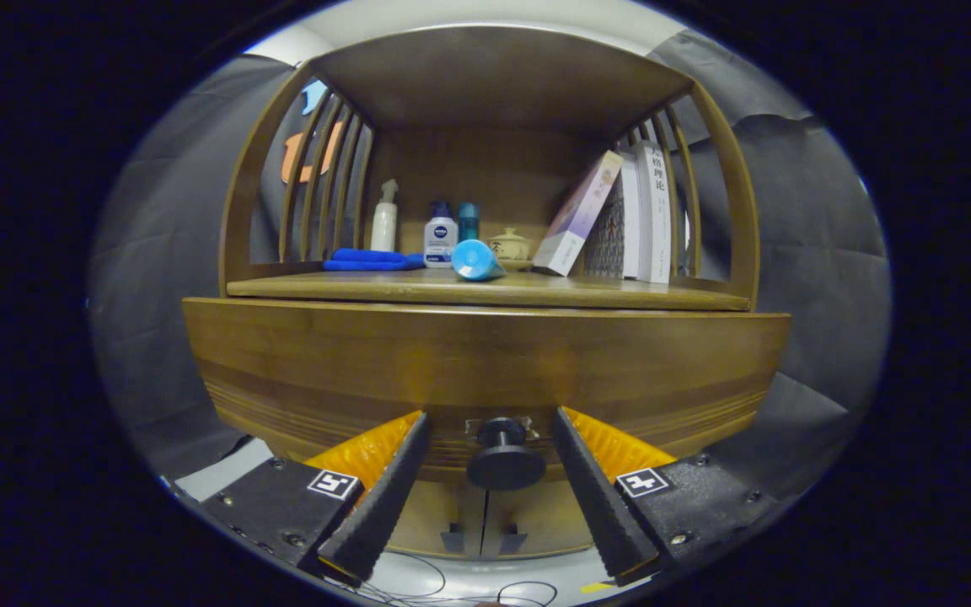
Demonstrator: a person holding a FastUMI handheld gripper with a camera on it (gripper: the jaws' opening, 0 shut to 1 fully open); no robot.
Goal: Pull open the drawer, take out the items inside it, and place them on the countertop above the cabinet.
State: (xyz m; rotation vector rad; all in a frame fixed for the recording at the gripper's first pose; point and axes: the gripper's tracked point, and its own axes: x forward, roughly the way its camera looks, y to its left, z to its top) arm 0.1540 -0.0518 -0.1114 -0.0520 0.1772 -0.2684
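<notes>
The drawer front is flush with the cabinet, so it looks closed, and what is inside cannot be seen. Its knob sits low in the middle of the front. The hand-held gripper is spread, with one finger on each side of the knob; a gap shows on both sides, so neither finger presses it.

Above the knob, on the tabletop, stand a spray bottle, a lotion bottle, a blue cup lying on its side, a small pot, a blue cloth and some books leaning up and to the right of the knob.

This scene fits two stages: the fingers are coming to the knob to pull the drawer, or the things on the tabletop came out of it and the drawer is closed again. One moment does not decide it. If the pull is in hand, I judge the fingers must close squarely on the knob's neck and draw straight back, without slipping off the round head.
</notes>
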